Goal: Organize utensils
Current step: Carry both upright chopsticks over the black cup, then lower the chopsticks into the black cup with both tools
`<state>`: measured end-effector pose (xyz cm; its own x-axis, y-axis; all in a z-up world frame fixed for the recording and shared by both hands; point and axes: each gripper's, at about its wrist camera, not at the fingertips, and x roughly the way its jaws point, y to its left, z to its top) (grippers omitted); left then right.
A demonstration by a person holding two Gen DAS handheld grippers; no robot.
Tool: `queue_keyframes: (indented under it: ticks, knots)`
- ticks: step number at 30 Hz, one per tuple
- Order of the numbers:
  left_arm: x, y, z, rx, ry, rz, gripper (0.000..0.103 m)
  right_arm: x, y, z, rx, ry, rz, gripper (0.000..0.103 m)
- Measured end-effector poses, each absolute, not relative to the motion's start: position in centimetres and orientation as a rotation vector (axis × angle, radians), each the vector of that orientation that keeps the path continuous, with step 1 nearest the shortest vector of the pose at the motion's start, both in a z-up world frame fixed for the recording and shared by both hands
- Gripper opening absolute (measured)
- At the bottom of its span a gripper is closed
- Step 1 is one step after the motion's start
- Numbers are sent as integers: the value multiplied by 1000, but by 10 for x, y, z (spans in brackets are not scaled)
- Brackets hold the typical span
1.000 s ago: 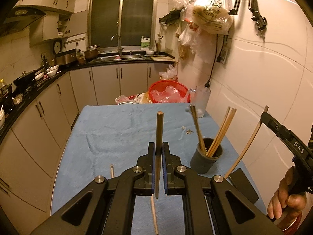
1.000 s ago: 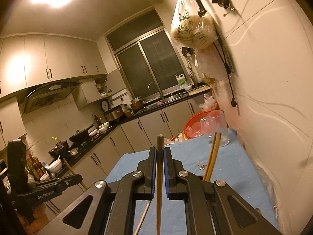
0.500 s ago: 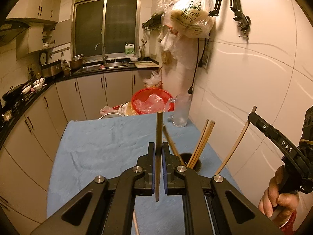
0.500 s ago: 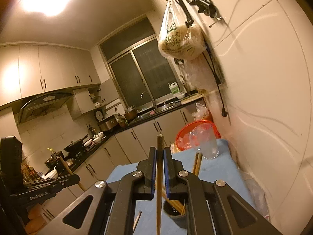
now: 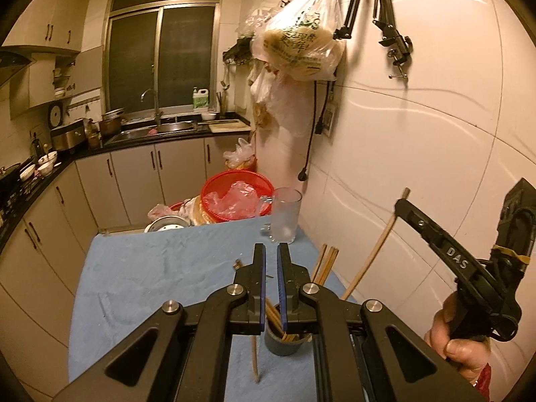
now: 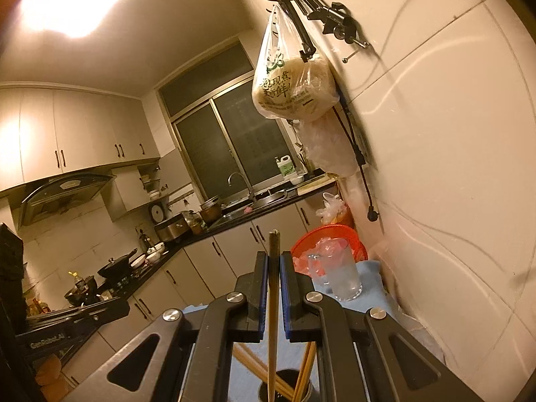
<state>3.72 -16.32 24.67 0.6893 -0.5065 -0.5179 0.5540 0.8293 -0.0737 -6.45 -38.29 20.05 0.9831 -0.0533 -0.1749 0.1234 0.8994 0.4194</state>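
A dark cup (image 5: pixel 281 345) with several wooden chopsticks (image 5: pixel 326 264) in it stands on the blue cloth (image 5: pixel 150 268), just under my left gripper (image 5: pixel 271 258). The left jaws stand close together and nothing shows between them. At the right a hand holds my right gripper (image 5: pixel 400 204), shut on a chopstick (image 5: pixel 372 254) that slants down towards the cup. In the right wrist view that chopstick (image 6: pixel 273 268) runs up between the pads of the right gripper (image 6: pixel 274 256), and its lower end reaches into the cup (image 6: pixel 284 390).
One chopstick (image 5: pixel 256 358) lies on the cloth left of the cup. A glass mug (image 5: pixel 284 214), a red basket (image 5: pixel 234 197) and a metal bowl (image 5: pixel 165 224) stand at the table's far end. The tiled wall (image 5: pixel 418 150) runs close along the right, with hanging bags (image 5: pixel 301 43).
Both grippers have moved up and over the cup. The chopstick that my left gripper held is gone from its jaws. The right gripper's chopstick now dips into the cup.
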Motion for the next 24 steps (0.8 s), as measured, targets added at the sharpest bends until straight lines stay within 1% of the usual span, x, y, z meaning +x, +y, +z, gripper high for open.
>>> queue_keyframes:
  ticks: [6,13,15,17,19,20,24]
  knots:
    - [55,-174,225,115,621,-612,7,-50,-395,191,462,186,-91,7]
    - [90,-180,165,129,845,-689,7,-45,-401,181,470,204,-87,7]
    - [95,-190,153,147,886,-711,8,-43,-402,179,474,209,-86,7]
    - [98,-196,144,175,905,-702,11,-42,-403,176,476,213,-84,7]
    - [102,-202,129,202,943,-722,22,-42,-404,174,477,216,-84,7]
    - [105,-203,122,204,957,-731,24,-41,-404,172,478,219,-82,7]
    - [116,-211,100,225,996,-714,24,-37,-404,170,479,232,-72,7]
